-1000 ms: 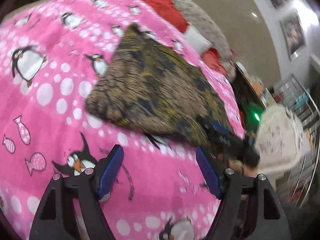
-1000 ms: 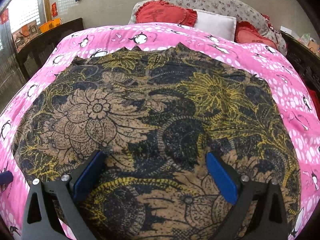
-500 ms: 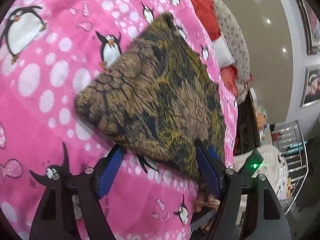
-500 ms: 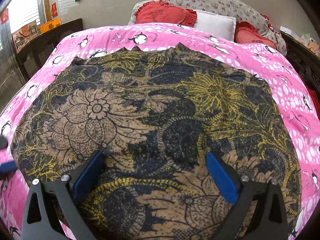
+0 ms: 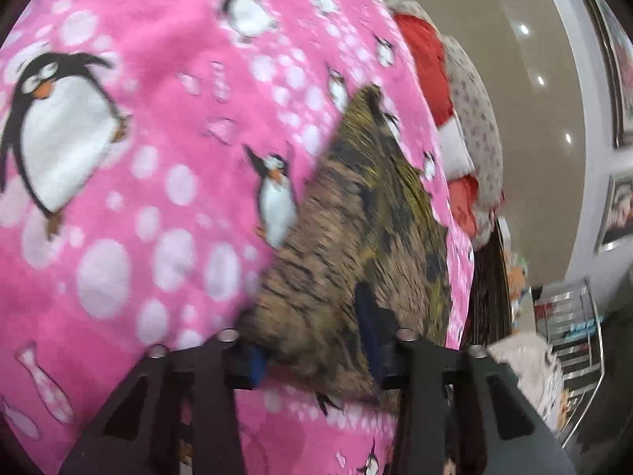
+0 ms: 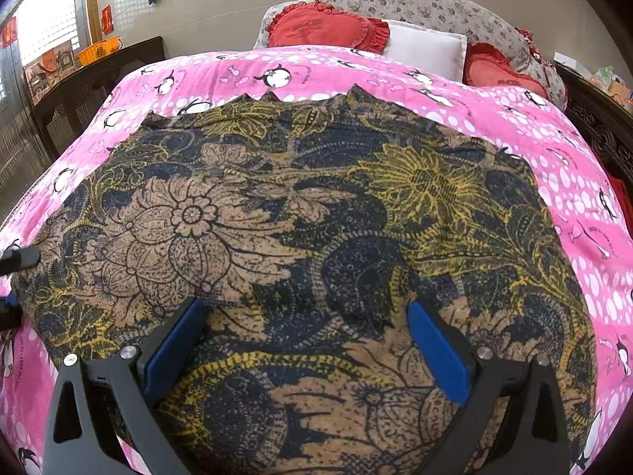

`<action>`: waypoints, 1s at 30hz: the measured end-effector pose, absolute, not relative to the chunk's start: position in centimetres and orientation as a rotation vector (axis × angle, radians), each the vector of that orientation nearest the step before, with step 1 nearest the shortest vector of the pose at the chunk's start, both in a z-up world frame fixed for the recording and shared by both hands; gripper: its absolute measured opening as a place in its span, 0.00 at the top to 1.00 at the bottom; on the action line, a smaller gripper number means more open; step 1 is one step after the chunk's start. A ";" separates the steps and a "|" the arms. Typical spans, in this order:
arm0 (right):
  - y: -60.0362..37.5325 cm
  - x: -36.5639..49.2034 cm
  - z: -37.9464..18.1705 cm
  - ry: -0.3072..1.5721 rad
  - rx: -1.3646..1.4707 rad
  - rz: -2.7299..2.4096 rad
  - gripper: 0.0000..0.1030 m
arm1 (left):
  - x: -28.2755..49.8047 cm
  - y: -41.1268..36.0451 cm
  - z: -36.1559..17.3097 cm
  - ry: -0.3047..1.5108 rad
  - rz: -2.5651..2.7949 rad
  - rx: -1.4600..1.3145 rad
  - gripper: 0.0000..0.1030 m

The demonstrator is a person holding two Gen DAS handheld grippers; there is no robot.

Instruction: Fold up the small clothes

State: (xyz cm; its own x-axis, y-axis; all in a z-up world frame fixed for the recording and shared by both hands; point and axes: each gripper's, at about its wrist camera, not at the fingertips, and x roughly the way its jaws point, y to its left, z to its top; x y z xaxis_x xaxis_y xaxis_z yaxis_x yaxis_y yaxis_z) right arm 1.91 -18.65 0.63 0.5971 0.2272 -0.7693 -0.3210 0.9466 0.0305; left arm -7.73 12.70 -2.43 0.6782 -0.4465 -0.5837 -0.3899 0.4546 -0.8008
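Observation:
A brown, black and yellow floral garment lies spread flat on the pink penguin blanket. In the left wrist view its near corner bulges between the blue pads of my left gripper. The jaws are closing, and both pads touch the cloth. That gripper's tips also show at the garment's left edge in the right wrist view. My right gripper stands open over the garment's near part, with nothing pinched between its pads.
Red heart cushions, a white pillow and a floral pillow lie at the head of the bed. Dark wooden furniture stands at the left and a metal rack beside the bed.
My left gripper has rolled and moved in onto the garment's corner, and its jaws have narrowed around the cloth. The right gripper and the rest of the garment have stayed still.

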 end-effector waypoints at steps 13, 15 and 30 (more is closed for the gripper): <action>-17.7 3.0 3.4 0.950 -0.176 0.278 0.03 | -6.7 6.2 4.1 0.775 0.082 -0.443 1.00; -17.0 3.9 6.6 0.896 -0.170 0.329 0.03 | -7.0 3.7 6.1 0.687 0.064 -0.262 1.00; -1.7 16.4 12.0 1.198 -0.143 0.890 0.15 | -6.1 -2.5 10.4 0.527 -0.139 -0.022 1.00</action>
State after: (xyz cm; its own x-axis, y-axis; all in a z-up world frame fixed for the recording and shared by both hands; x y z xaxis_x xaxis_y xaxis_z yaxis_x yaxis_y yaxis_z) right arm 16.36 -1.71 12.00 0.0799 0.5215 -0.8495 -0.6632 0.6640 0.3453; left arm -6.06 -2.50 10.38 0.8550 -0.1384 -0.4999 0.1269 0.9903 -0.0570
